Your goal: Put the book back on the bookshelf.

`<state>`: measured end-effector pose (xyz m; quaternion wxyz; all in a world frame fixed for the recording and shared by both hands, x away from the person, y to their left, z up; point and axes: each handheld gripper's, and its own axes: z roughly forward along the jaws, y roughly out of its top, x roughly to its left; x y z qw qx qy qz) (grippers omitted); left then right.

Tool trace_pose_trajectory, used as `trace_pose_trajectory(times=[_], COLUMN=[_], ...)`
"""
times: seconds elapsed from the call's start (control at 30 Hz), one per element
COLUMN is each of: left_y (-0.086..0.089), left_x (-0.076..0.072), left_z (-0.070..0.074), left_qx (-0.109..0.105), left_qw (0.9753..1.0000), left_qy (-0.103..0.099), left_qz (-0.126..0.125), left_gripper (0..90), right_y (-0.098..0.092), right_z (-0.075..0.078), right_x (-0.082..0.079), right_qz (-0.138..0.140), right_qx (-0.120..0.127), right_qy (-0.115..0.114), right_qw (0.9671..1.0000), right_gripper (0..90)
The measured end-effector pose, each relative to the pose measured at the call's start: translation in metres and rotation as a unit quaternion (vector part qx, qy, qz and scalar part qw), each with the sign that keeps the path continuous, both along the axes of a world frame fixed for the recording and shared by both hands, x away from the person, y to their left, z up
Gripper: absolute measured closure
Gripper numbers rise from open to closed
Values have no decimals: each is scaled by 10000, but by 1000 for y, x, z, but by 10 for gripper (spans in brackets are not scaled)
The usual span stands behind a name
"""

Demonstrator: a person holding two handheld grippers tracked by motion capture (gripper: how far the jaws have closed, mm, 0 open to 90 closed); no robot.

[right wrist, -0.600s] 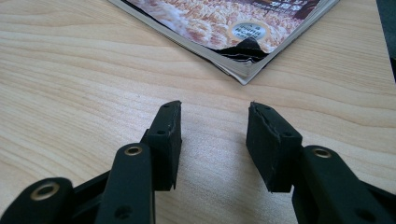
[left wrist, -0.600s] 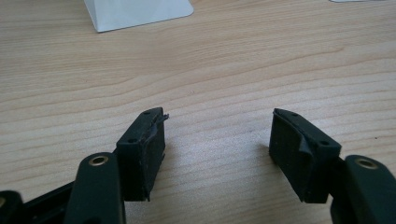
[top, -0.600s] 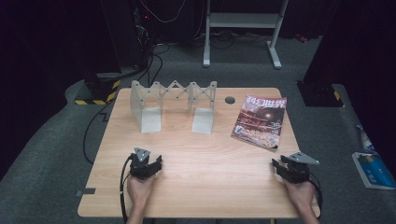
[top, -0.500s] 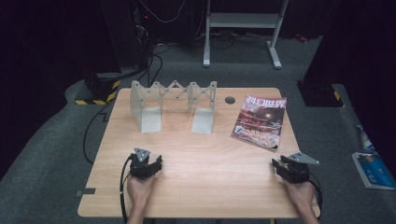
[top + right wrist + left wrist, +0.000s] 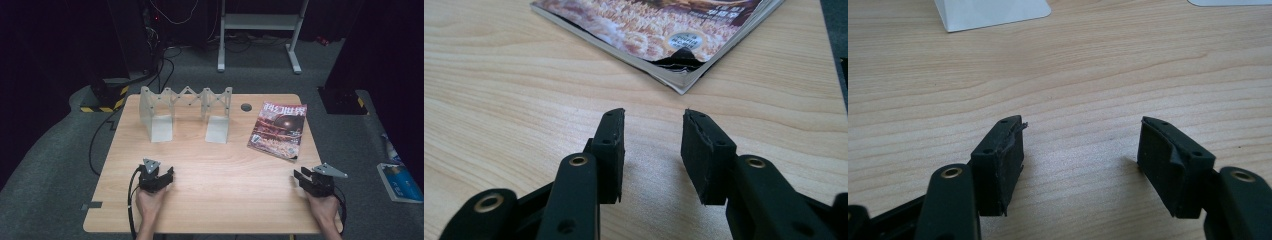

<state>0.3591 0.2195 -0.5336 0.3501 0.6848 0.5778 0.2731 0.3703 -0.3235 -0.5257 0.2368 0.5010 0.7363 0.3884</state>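
- The table (image 5: 210, 200) is light wood and takes up the middle of the high view.
- The rack (image 5: 186, 112) stands in the upper left part of the table. It is white, with two flat feet and a zigzag bar between them. One foot (image 5: 990, 12) peeks in at the top of the left gripper view.
- The magazine (image 5: 279, 130) lies flat in the upper right part of the table. In the right gripper view its near corner (image 5: 681, 82) sits just above the jaws, not touching them.
- The left gripper (image 5: 156, 179) rests low and left on the table. Its jaws are spread wide, with bare wood between them (image 5: 1080, 145).
- The right gripper (image 5: 316, 181) rests low and right, near the magazine. Its jaws are a little apart and hold nothing (image 5: 653, 150).
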Motion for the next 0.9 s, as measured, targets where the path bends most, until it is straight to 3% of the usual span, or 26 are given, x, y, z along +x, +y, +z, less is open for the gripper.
trace_pose_trajectory(times=[0.13,0.23,0.6,0.73,0.9], left_y=[0,0,1,1,4], left_x=[1,0,0,0,0], left_z=[0,0,1,1,0], left_qx=[10,28,-47,-36,-87], left_qw=[10000,10000,10000,10000,9999], left_qy=[-17,-19,-19,-15,-22], left_qz=[36,36,68,76,120], left_gripper=[369,372,410,417,406], right_y=[-2,-1,-3,-6,-6], right_z=[1,2,5,8,12], right_x=[-2,-7,-17,-16,-13], right_qz=[-48,-61,-173,-312,-382], right_qx=[76,7,-48,83,74], right_qy=[11,-154,-384,-492,-554], right_qw=[10000,9999,9991,9983,9977], right_gripper=[617,617,610,598,602])
